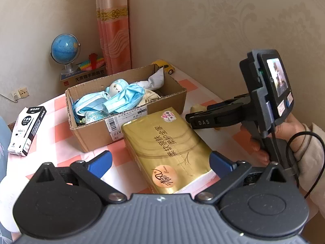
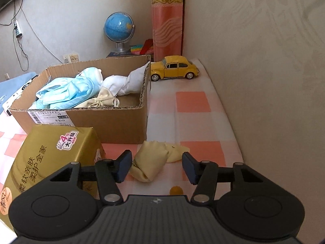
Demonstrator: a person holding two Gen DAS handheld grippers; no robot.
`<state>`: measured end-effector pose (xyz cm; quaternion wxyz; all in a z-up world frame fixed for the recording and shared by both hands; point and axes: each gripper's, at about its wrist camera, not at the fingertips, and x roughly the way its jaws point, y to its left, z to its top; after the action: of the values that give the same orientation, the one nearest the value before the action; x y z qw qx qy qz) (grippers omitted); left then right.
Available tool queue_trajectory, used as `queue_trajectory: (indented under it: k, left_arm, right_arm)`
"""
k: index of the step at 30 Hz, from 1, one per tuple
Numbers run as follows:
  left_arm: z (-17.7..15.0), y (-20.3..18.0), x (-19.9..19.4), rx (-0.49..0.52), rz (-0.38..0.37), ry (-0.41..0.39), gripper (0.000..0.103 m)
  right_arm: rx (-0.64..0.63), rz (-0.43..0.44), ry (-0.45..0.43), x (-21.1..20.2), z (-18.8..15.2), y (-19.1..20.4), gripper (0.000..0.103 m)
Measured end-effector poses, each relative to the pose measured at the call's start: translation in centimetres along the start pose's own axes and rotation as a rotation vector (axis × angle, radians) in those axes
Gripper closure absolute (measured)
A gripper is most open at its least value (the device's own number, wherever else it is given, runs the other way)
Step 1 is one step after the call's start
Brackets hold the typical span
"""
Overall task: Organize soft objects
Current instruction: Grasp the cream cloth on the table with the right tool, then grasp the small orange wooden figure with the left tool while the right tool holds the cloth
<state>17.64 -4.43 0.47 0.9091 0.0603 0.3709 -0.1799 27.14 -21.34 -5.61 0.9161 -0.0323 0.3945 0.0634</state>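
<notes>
Right gripper (image 2: 155, 165) fingers half open around the crumpled yellow cloth pouch (image 2: 149, 163), pads not pressing, set to grab it for the cardboard box (image 2: 113, 120) just beyond on the checked worktop (image 2: 193, 101); left gripper (image 1: 160, 161) fingers wide open straddling the gold tissue pack (image 1: 164, 148), gripping nothing; pouch soft, creased

Two black grippers are being shown, each fitted with blue finger pads (image 2: 124, 165), silver pivot screws and a ribbed grey body. The right gripper (image 1: 190, 120) is being marked "DAS" in white, with a small lit screen and a black cable. A cream sleeve (image 1: 310, 148) is being worn.
</notes>
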Motion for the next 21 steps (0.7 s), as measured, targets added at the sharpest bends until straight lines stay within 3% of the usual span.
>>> queue_trajectory:
  k: [6, 15, 21]
  left_arm:
    - [-0.1, -0.1, 0.0, -0.003, -0.011, 0.001, 0.002]
    - [0.4, -1.5, -0.2, 0.076, -0.007, 0.001, 0.002]
    - [0.9, -3.0, -0.1, 0.154, -0.052, 0.006, 0.002]
  right_arm:
    - [-0.004, 0.005, 0.01, 0.5, 0.0, 0.0, 0.065]
    - [0.005, 0.001, -0.032, -1.9, 0.1, -0.4, 0.066]
    - [0.02, -0.003, -0.062, -6.0, -1.3, -0.7, 0.066]
